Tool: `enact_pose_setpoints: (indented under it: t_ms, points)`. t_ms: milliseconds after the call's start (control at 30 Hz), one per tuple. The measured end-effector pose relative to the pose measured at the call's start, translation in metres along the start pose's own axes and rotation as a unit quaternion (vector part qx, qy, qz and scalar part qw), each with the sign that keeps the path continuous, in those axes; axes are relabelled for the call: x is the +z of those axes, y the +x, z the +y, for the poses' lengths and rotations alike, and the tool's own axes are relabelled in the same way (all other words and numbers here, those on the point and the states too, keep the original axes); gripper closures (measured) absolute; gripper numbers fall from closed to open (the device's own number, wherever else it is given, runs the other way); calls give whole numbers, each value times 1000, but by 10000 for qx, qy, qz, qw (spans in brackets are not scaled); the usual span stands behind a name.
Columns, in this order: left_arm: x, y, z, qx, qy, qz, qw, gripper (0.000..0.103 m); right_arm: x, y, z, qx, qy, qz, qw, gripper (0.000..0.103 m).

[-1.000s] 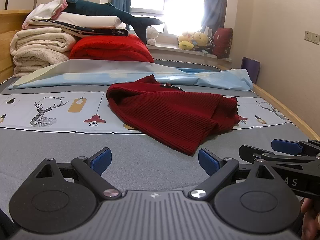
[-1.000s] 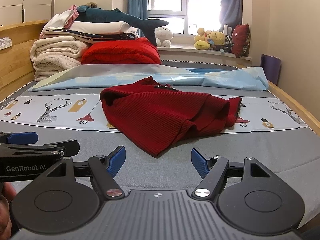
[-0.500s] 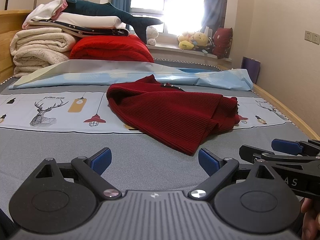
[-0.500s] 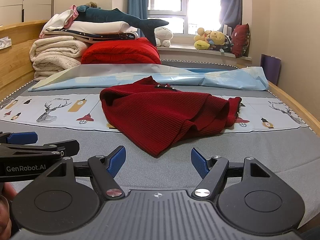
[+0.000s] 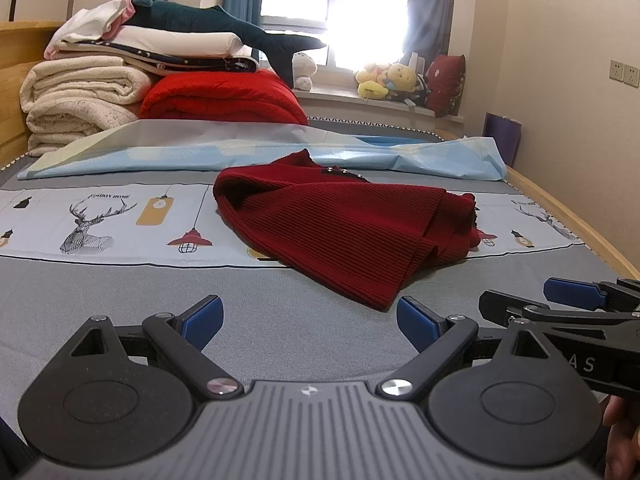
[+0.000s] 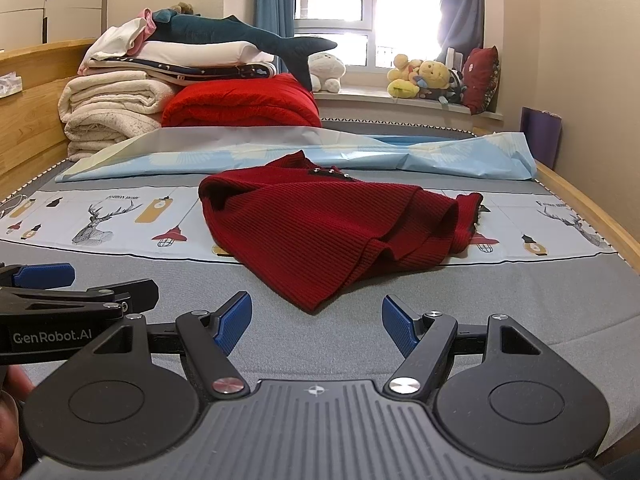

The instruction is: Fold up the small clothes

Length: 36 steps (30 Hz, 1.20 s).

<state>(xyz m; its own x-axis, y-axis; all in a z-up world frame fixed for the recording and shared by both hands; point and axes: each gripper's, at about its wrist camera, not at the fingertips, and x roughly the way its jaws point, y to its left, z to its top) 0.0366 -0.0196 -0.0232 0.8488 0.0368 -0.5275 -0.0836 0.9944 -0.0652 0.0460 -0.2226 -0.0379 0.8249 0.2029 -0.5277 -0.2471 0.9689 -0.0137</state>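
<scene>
Both grippers were held low over the grey mattress (image 5: 120, 288), side by side and pitched gently downward. The left gripper (image 5: 310, 318) had its blue pads spread wide with nothing between them, and the right gripper (image 6: 316, 322) was just as wide apart and equally empty (in the left wrist view it showed side-on at about 3 o'clock). Part of a hand (image 6: 10, 432) appeared at 8 o'clock in the right wrist view, under the left gripper's body.

The red ribbed sweater (image 5: 344, 232) lay rumpled at 12 o'clock from both grippers, near but clear of the pads, its nearest corner pointing toward them. It rested partly on a printed sheet with a deer (image 5: 96, 220) and lamp motifs. Beyond it lay a crumpled light-blue sheet (image 5: 400, 156). At 11 o'clock sat a pile of folded cream blankets (image 5: 80, 96) and a red quilt (image 5: 224, 96), topped by a plush shark (image 5: 224, 28). Stuffed toys (image 5: 384, 82) lined the windowsill at 1 o'clock.
</scene>
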Motion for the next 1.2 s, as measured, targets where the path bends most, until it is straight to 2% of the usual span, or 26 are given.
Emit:
enact_pose_setpoints:
  t_ms: [167, 233, 300, 400, 433, 467, 533, 567, 600, 667, 800, 1033, 1067, 1100, 1200]
  points:
    - [-3, 1, -1, 51, 6, -30, 10000, 9, 0, -2, -2, 72, 75, -39, 9999, 29]
    - [-4, 1, -1, 111, 111, -80, 9998, 19, 6, -6, -9, 135, 232, -109, 9996, 29]
    - [-7, 2, -1, 114, 246, -59, 9996, 43, 18, -8, -21, 176, 285, -226, 9992, 29]
    - [-11, 7, 3, 17, 364, 120, 9993, 64, 40, -10, -47, 149, 216, -551, 9981, 29]
    - [-12, 9, 5, -11, 389, 151, 9991, 67, 47, -7, -56, 110, 152, -643, 9978, 29]
    - [-13, 11, 7, -35, 403, 190, 9990, 70, 53, -4, -66, 37, 98, -740, 9972, 31]
    - [-11, 19, 13, -123, 314, 377, 9987, 72, 57, 3, -84, -172, 107, -944, 9953, 44]
    - [-8, 23, 15, -189, 272, 460, 9984, 75, 56, 7, -93, -258, 250, -991, 9944, 54]
    - [-5, 29, 16, -226, 263, 510, 9981, 75, 53, 10, -102, -295, 465, -953, 9939, 61]
    - [1, 41, 15, -213, 260, 557, 9979, 75, 50, 18, -112, -238, 864, -759, 9931, 67]
    - [16, 87, 10, -252, 1, 797, 9965, 75, 52, 21, -111, 12, 810, -855, 9930, 67]
    - [33, 190, 1, -385, -1079, 1266, 9853, 75, 59, 30, -120, 319, 775, -669, 9942, 64]
    - [34, 205, 1, -357, -1260, 1344, 9822, 71, 60, 30, -121, 322, 787, -656, 9942, 63]
    - [35, 220, 2, -310, -1431, 1465, 9783, 62, 61, 32, -122, 315, 798, -636, 9943, 63]
    - [35, 254, 1, -141, -1897, 1651, 9677, 53, 61, 34, -132, 295, 890, -533, 9942, 63]
